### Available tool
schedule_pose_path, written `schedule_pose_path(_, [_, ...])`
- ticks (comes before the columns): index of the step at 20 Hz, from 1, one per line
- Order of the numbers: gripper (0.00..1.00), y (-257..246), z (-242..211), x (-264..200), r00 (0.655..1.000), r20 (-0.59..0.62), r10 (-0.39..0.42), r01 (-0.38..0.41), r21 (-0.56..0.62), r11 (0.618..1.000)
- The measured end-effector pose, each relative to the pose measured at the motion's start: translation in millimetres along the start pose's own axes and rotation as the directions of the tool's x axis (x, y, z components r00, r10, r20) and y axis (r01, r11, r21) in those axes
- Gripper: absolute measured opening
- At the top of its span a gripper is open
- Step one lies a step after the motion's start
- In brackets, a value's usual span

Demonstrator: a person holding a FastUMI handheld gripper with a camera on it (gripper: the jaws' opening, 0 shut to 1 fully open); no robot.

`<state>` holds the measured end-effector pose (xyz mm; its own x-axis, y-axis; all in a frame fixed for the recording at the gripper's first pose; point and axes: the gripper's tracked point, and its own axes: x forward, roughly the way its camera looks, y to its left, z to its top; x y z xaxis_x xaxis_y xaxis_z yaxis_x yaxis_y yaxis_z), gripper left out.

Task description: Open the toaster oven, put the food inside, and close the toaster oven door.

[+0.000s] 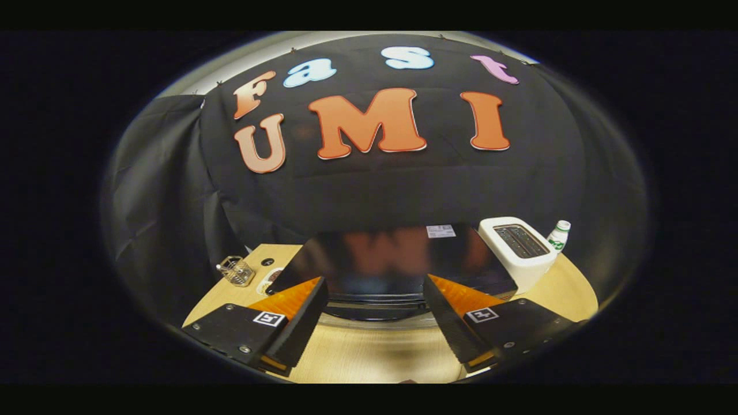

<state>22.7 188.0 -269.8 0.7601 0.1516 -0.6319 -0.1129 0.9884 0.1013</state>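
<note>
A black toaster oven (392, 259) with a glossy top stands on the wooden table (369, 357), just ahead of my fingers. I look down on it from above and in front. Its upper front edge with a handle bar (375, 305) shows between the fingers; the door appears closed. My gripper (375, 311) is open, its fingers spread wide to either side of the oven's front, holding nothing. The food cannot be made out for certain.
A white slot toaster (522, 251) stands right of the oven, with a small white and green bottle (558, 235) behind it. Left of the oven sit a wire basket (236, 270) and a small round dish (268, 281).
</note>
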Motion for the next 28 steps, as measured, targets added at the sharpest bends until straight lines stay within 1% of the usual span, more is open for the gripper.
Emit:
schedule_pose_path(4, [0.98, -3, -18, 15, 0.998, -0.018, -0.053, 0.053, -0.009, 0.999])
schedule_pose_path(6, [0.98, -4, -31, 19, 0.997, -0.027, -0.067, 0.067, -0.015, 0.998])
schedule_pose_path(8, [0.98, -6, -28, 19, 0.997, 0.021, -0.080, 0.081, -0.048, 0.996])
schedule_pose_path(9, [0.96, -6, -32, 15, 0.996, 0.023, -0.086, 0.088, -0.073, 0.993])
schedule_pose_path(10, [0.96, -6, -35, 15, 0.995, 0.045, -0.092, 0.095, -0.085, 0.992])
schedule_pose_path(12, [0.94, -4, -37, 9, 0.995, 0.049, -0.092, 0.096, -0.075, 0.993])
schedule_pose_path(15, [0.89, 2, -44, 0, 0.997, 0.033, -0.076, 0.077, -0.043, 0.996])
schedule_pose_path(18, [0.88, 1, -58, -17, 0.999, -0.007, -0.047, 0.047, -0.047, 0.998])
schedule_pose_path(21, [0.88, 4, -73, -33, 0.997, -0.074, -0.020, 0.016, -0.046, 0.999])
schedule_pose_path(24, [0.88, 4, -90, -48, 0.990, -0.139, -0.005, -0.003, -0.054, 0.999])
schedule_pose_path(26, [0.88, 5, -99, -54, 0.986, -0.168, -0.002, -0.005, -0.043, 0.999])
schedule_pose_path(28, [0.88, 5, -112, -64, 0.982, -0.188, 0.005, -0.016, -0.056, 0.998])
